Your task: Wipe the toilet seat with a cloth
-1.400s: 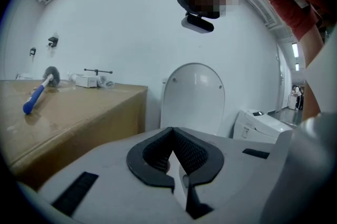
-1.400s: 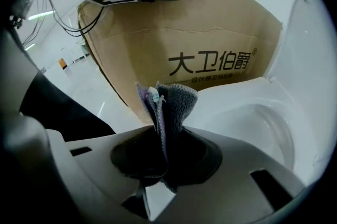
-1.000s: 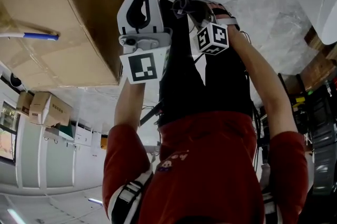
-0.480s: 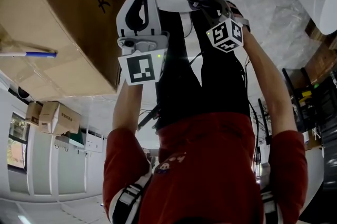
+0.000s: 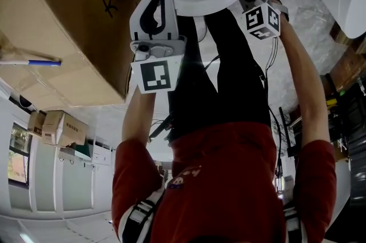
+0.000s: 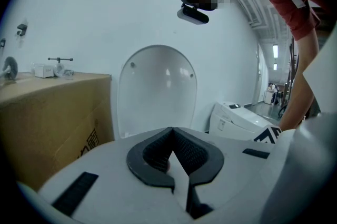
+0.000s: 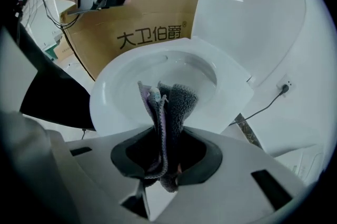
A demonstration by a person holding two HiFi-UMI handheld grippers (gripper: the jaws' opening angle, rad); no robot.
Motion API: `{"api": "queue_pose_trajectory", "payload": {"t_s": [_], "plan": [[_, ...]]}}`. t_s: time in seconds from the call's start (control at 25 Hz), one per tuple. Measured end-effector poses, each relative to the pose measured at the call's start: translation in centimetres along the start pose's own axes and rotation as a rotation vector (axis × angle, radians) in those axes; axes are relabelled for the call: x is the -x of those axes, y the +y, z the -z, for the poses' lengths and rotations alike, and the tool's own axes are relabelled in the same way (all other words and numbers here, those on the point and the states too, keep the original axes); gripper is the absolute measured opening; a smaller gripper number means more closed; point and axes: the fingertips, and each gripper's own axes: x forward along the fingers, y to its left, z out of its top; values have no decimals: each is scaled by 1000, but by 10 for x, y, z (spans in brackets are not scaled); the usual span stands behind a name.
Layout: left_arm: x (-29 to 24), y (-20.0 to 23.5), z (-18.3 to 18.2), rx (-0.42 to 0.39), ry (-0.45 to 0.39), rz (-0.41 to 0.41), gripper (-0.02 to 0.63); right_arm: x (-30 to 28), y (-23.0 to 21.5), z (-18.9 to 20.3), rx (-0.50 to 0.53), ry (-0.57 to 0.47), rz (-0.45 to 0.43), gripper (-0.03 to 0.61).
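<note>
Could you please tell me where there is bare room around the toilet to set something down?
The cardboard box top is bare on the side nearest the toilet rim; small items crowd its far end. That rim is bare from the box round to the lid. The near side is crowded: the right gripper holds the cloth there.

two toilets point(image 6: 157, 91) point(image 6: 237, 118), two grippers point(image 6: 172, 132) point(image 7: 166, 130), one cloth point(image 7: 178, 100), one large cardboard box point(image 5: 57, 19).

Grey-lilac cloth point(image 7: 167, 104), white toilet seat point(image 7: 105, 97), brown cardboard box point(image 7: 158, 7).
</note>
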Motion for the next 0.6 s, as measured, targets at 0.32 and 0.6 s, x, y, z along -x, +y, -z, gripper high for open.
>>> {"api": "queue_pose_trajectory", "payload": {"t_s": [0.32,0.6], "plan": [[-4,-3,1,13,8,2,14,-13,-81,-22,21,-9,118,83],[-8,7,-3,19,8,-10,14,-24,-169,-49,-87,-38,269,83]]}}
